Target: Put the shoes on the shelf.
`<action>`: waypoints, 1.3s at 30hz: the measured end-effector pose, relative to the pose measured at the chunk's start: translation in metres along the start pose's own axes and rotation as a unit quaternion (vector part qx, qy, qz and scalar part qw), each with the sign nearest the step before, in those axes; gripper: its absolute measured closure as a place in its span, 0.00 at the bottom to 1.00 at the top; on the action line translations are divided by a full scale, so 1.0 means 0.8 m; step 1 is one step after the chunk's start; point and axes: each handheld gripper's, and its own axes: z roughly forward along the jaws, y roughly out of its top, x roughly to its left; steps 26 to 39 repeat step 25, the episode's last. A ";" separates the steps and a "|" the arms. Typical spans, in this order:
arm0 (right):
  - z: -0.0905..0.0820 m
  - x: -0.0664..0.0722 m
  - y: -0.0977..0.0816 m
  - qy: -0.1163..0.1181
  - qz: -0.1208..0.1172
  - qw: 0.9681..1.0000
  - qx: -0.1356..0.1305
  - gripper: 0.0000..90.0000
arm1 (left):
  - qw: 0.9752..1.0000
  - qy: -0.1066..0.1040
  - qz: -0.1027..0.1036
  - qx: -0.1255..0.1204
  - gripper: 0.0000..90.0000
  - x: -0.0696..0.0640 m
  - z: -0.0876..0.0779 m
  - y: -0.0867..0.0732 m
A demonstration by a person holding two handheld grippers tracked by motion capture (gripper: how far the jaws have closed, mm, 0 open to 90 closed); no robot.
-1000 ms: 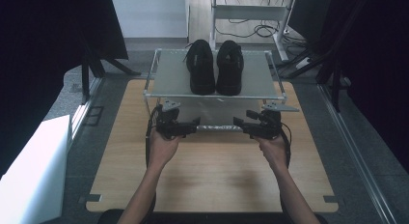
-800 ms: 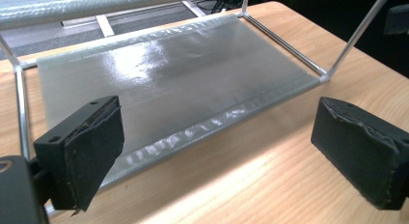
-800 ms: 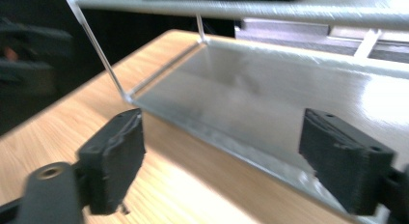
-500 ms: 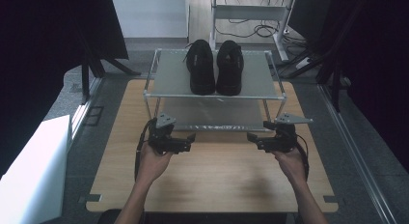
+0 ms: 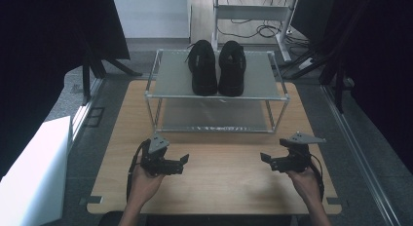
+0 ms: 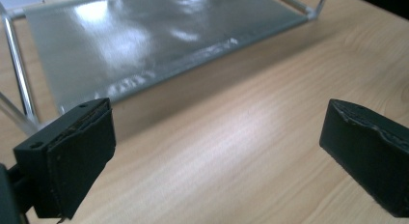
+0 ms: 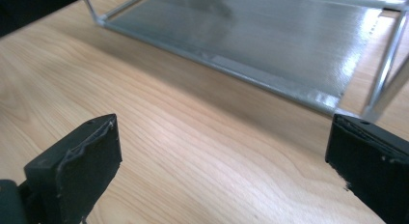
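Observation:
A pair of black shoes (image 5: 217, 67) stands side by side on the top shelf of a two-tier metal rack (image 5: 170, 82) at the back of the wooden table (image 5: 219, 192). The lower shelf (image 6: 144, 45) is bare. My left gripper (image 5: 184, 160) hovers low over the table in front of the rack's left end, pointing right. My right gripper (image 5: 264, 159) mirrors it at the right end, pointing left. In the left gripper view the left gripper (image 6: 217, 151) has nothing between its jaws, and likewise the right gripper (image 7: 226, 161). Both have just been opening and stand wide.
A white box (image 5: 34, 177) stands on the floor left of the table. Dark panels line both sides. Behind the rack are white frame legs and cables (image 5: 253, 14). Bare table lies between the two grippers.
Both hands have drawn back from the rack's front toward the person, moved apart and sunk closer to the table. Their jaws have spread wider.

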 end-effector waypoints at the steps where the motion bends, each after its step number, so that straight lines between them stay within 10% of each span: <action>1: 0.000 0.003 -0.011 -0.005 -0.006 1.000 -0.004 0.00 | 1.000 0.000 0.001 0.001 0.00 -0.001 0.001 -0.005; 18: 0.033 0.006 -0.075 -0.010 -0.033 0.996 0.085 0.00 | 0.996 0.015 0.013 0.086 0.00 -0.007 0.038 -0.077; 39: 0.045 0.016 -0.082 -0.006 -0.057 0.991 0.119 0.00 | 0.994 0.016 0.012 0.104 0.00 -0.009 0.043 -0.081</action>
